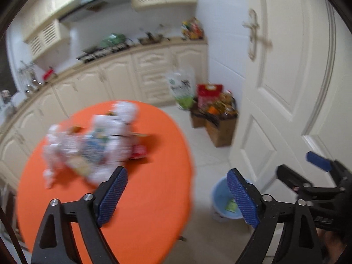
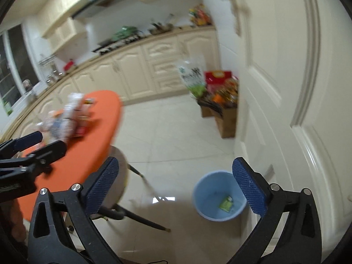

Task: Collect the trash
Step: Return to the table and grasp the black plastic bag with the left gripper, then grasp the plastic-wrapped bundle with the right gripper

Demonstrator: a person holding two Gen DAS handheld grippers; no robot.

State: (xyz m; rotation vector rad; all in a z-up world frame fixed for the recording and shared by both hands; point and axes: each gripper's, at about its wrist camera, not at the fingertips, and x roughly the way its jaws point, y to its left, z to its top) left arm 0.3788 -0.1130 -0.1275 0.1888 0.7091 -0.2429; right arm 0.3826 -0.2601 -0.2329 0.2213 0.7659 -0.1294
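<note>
Left tongs (image 1: 177,195) and right tongs (image 2: 176,189): wide, empty. Bucket (image 2: 199,195), lower right: one green wrapper (image 2: 226,202) in. Desk (image 1: 143,198): blurred litter pile (image 1: 92,145) left.

The left wrist view looked forward and down from above the near edge of the orange table (image 1: 143,198), along its own fingers (image 1: 113,194). The right wrist view sat just to its right, over the tiled floor (image 2: 176,132), angled down at the blue bin (image 2: 216,195) close below. Both took in the table, the bin, the cabinets (image 1: 123,81), the white door (image 2: 286,88), and each other's gripper at the frame edge.
</note>
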